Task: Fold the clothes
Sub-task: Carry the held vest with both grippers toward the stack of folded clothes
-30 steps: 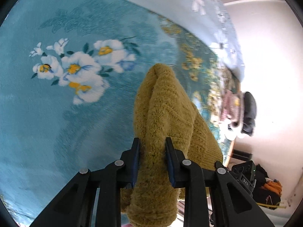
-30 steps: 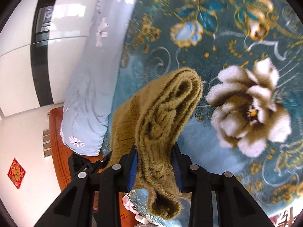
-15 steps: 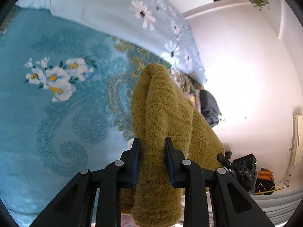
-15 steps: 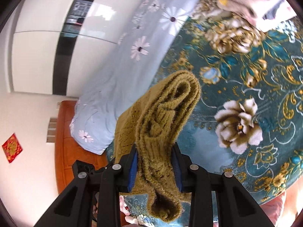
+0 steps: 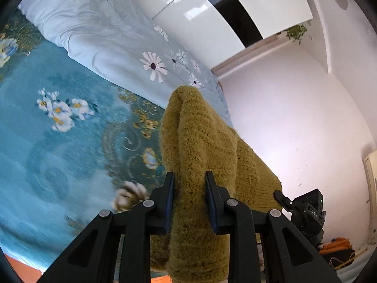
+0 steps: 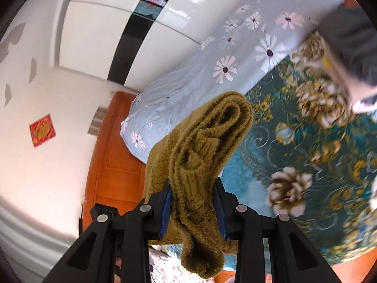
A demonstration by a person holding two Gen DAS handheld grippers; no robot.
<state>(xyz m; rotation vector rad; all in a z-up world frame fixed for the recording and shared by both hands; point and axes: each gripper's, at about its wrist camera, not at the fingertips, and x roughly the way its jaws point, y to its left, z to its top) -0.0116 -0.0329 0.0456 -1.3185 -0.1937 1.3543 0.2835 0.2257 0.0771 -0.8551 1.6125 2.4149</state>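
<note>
Left wrist view: both ends of one garment lifted clear, bed well below.
bed [image 5: 54,141]: teal floral cover fills 7 to 10 o'clock; pale daisy quilt [image 5: 113,37] at 11. Lay the garment down on the bare teal area.
sweater [image 5: 200,146]: mustard knit, bunched thick, runs from centre to 6 o'clock; in the right view [image 6: 207,141] it is rolled into several layers. Judgement: pull the hands apart to let it hang flat first.
left hand-held gripper [image 5: 189,200]: clamped on sweater.
right hand-held gripper [image 6: 192,207]: clamped on sweater; keep both at one height.
</note>
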